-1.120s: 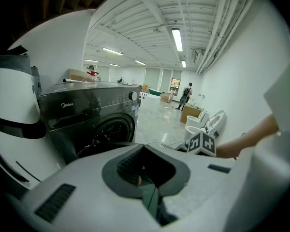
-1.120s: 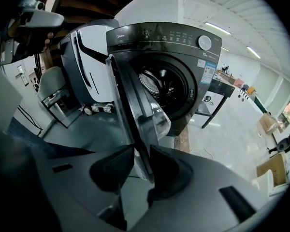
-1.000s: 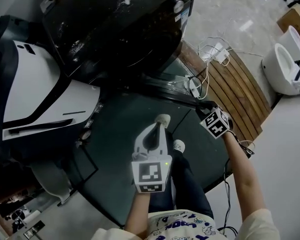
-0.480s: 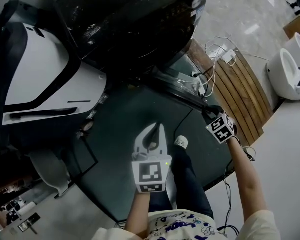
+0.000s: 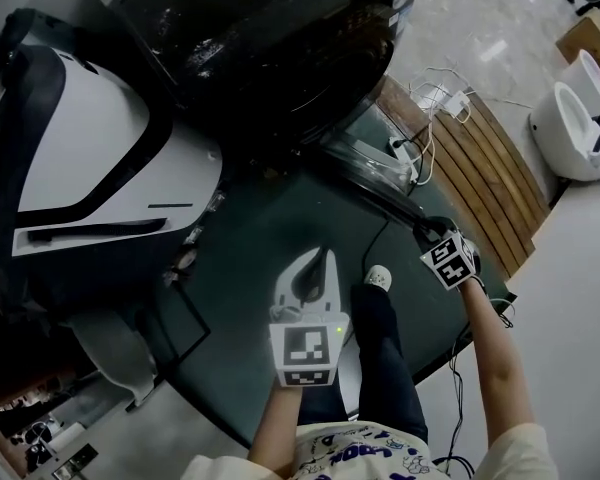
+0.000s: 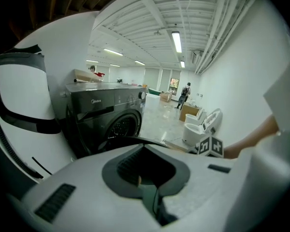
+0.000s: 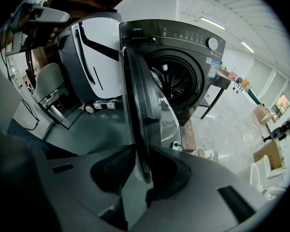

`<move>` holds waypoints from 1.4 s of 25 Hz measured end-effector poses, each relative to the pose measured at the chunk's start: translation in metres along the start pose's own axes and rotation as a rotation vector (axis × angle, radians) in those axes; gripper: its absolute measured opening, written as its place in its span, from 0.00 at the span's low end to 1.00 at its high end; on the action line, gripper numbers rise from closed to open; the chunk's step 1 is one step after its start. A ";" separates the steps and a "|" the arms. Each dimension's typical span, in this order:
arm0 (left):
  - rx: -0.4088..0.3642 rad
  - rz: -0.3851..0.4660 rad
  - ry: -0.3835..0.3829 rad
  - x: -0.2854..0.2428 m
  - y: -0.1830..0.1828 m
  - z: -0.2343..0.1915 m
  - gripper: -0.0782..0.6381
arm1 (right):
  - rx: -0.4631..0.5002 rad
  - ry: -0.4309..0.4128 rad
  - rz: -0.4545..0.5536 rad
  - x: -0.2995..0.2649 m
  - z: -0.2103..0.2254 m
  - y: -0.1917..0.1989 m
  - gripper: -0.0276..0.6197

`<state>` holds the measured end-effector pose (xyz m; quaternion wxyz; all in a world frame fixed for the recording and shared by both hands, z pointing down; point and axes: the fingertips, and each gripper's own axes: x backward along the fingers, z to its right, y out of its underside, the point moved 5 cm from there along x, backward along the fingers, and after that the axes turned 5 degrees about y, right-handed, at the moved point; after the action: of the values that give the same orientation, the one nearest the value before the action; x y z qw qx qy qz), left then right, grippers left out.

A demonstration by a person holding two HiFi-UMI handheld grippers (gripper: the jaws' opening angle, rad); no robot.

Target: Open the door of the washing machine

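Note:
The black front-loading washing machine [image 5: 280, 48] stands at the top of the head view, its round glass door [image 5: 375, 173] swung out toward me. My right gripper [image 5: 427, 230] holds the door's outer edge. In the right gripper view the door rim [image 7: 144, 105] runs between the two dark pads [image 7: 111, 170], which have just closed a little more onto it, and the drum [image 7: 176, 81] shows behind. My white left gripper [image 5: 322, 260] hangs over the dark floor mat, shut and empty, apart from the door. It faces the washing machine [image 6: 111, 120].
A large white and black machine [image 5: 90, 168] stands left of the washer. Right of the door are a wooden slat platform [image 5: 480, 168], a power strip with cables [image 5: 450, 103] and a white toilet [image 5: 570, 133]. My leg and shoe [image 5: 378, 278] are on the dark mat [image 5: 250, 258].
The right gripper has drawn the door's edge a little further out, toward the lower right of the head view. The left gripper has shifted slightly with my body.

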<state>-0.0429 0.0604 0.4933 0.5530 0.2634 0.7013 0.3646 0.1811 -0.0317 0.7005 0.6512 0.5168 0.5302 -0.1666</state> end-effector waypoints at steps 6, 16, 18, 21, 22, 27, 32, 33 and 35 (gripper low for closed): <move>-0.038 0.001 0.047 0.025 0.009 -0.018 0.11 | -0.067 0.040 -0.022 0.004 -0.037 0.004 0.19; -0.090 0.005 0.116 0.053 0.020 -0.040 0.11 | -0.135 0.082 -0.042 0.008 -0.092 0.005 0.18; -0.097 0.008 0.126 0.058 0.021 -0.043 0.11 | -0.154 0.088 -0.042 0.008 -0.102 0.004 0.18; -0.105 0.012 0.141 0.063 0.023 -0.047 0.11 | -0.188 0.096 -0.047 0.010 -0.115 0.005 0.18; -0.107 0.012 0.146 0.064 0.024 -0.048 0.11 | -0.201 0.099 -0.047 0.010 -0.119 0.004 0.18; -0.109 0.012 0.162 0.071 0.028 -0.053 0.11 | -0.253 0.110 -0.032 0.012 -0.140 0.002 0.18; -0.107 0.020 0.166 0.077 0.031 -0.056 0.11 | -0.319 0.104 -0.012 0.015 -0.163 -0.003 0.18; -0.107 0.020 0.166 0.078 0.032 -0.056 0.11 | -0.328 0.102 -0.007 0.016 -0.167 -0.004 0.18; -0.102 0.021 0.160 0.081 0.034 -0.058 0.11 | -0.342 0.099 0.002 0.016 -0.176 -0.006 0.18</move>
<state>-0.1200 0.1301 0.4804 0.5038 0.2125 0.7211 0.4254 0.0914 0.1206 0.7008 0.7028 0.4065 0.5818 -0.0476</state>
